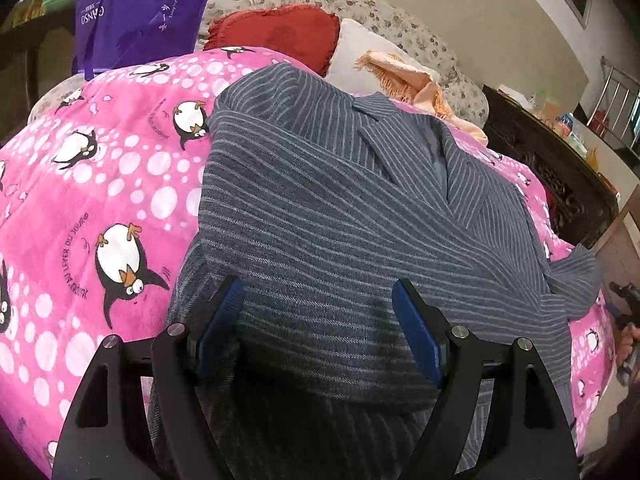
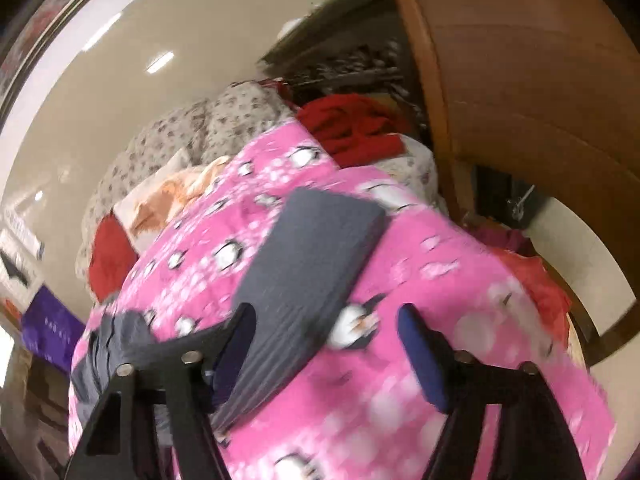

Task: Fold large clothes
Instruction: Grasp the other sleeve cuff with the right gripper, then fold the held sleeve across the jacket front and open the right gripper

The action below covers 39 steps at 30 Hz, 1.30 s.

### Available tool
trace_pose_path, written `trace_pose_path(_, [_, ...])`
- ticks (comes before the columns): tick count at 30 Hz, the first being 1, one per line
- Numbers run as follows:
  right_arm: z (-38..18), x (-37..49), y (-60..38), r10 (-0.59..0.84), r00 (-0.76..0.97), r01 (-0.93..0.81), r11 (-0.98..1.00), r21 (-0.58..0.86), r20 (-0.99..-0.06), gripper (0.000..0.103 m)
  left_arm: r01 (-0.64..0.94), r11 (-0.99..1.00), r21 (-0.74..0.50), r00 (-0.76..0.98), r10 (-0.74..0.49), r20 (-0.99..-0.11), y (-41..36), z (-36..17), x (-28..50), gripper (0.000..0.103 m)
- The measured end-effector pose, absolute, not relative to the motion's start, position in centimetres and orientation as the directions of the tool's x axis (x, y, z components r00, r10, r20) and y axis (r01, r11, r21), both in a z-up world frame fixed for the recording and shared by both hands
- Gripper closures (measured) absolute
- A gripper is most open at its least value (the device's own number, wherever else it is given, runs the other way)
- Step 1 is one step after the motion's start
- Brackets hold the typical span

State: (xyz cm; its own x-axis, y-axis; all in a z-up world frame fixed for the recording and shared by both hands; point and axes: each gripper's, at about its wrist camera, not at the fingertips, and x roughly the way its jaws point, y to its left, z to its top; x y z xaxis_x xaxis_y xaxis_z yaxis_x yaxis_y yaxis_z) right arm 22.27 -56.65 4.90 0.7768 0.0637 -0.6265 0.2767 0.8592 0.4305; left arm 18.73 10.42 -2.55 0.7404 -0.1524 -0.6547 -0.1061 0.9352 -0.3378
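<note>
A grey-blue pinstriped jacket (image 1: 320,200) lies on a pink penguin blanket (image 1: 100,184), its collar and lapels toward the pillows. My left gripper (image 1: 318,286) hovers over the jacket's near part, open, with nothing pinched between its blue pads (image 1: 222,320). The right wrist view is blurred by motion. In it, one jacket sleeve (image 2: 308,264) stretches out flat across the blanket (image 2: 420,280). My right gripper (image 2: 326,316) stands open above the sleeve's near end. The cloth passes close by the left finger (image 2: 236,340), and the pads do not press on it.
At the head lie a red cushion (image 1: 276,32), a white pillow (image 1: 360,56), a peach fringed scarf (image 1: 412,84) and floral bedding (image 1: 400,20). A purple bag (image 1: 140,8) hangs at the left. Dark carved furniture (image 1: 552,176), a wooden wardrobe (image 2: 520,80) and red cloth (image 2: 352,128) flank the right.
</note>
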Motion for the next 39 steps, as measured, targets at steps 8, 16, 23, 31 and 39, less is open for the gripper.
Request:
trace_pose_path(8, [3.8,25.7,-58.9,0.126,0.806,0.215,0.848,0.484,-0.579,0.058,-0.107,0.922,-0.372,0.737,-0.177,-0.652,10.8,-2.8,18.9,0.026])
trace_pose_path(16, [5.0,24.9,-57.9,0.079,0.846,0.191,0.878,0.440,-0.527,0.099,-0.106,0.917,-0.384,0.738,-0.186,-0.648,11.0,-2.6,18.9,0.026])
trace_pose_path(23, [12.1,15.4,-55.3,-0.088,0.921,0.236,0.901,0.364,-0.380,0.099,-0.105,0.907,-0.408,0.750,-0.197,-0.632,11.3,-2.5,18.5,0.026])
trace_pose_path(31, [15.9,9.1,-42.9,0.101,0.949,0.004,0.943,0.333,-0.298,0.099,-0.189,0.895,-0.404,0.848,-0.058,-0.526,14.0,1.1,13.2,0.026])
trace_pose_path(39, [14.3,15.6,-24.3,0.418,0.846,-0.297,0.884,0.361,-0.330,0.099,-0.440,0.864,-0.244,0.764,0.218,-0.607,20.8,0.0,9.2,0.026])
